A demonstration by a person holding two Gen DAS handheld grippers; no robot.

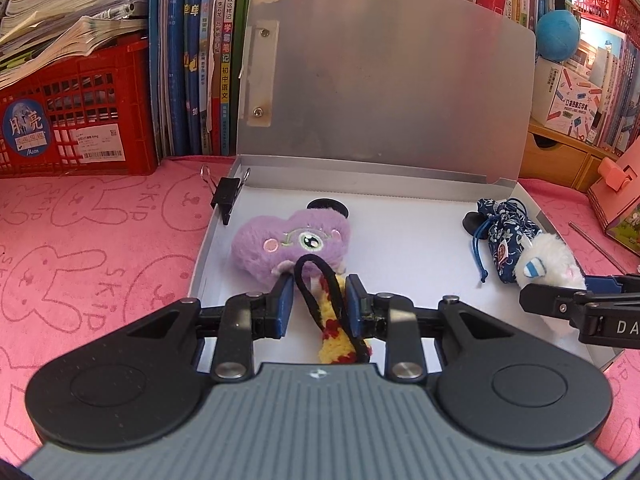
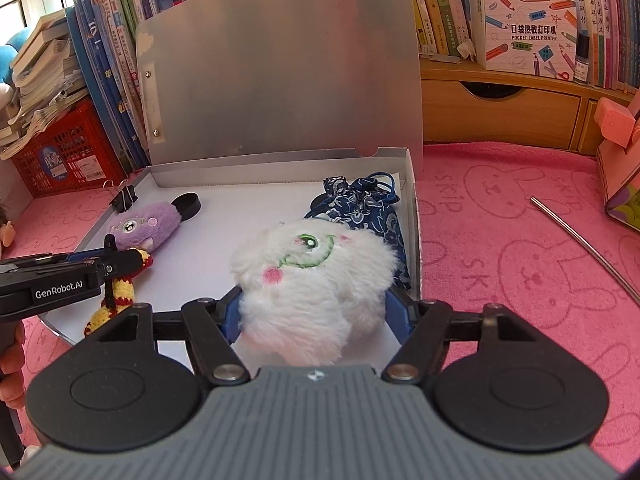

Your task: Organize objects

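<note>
An open silver box lies on the pink cloth with its lid up. Inside lie a purple plush heart, a yellow-red crochet piece with a black loop, a blue patterned pouch and a black cap. My left gripper is open, its jaws either side of the crochet piece and black loop, clear of them. My right gripper is shut on a white plush heart over the box's right part.
A black binder clip sits on the box's left wall. A red crate and upright books stand behind. A wooden drawer shelf, a pink box and a metal rod are at the right.
</note>
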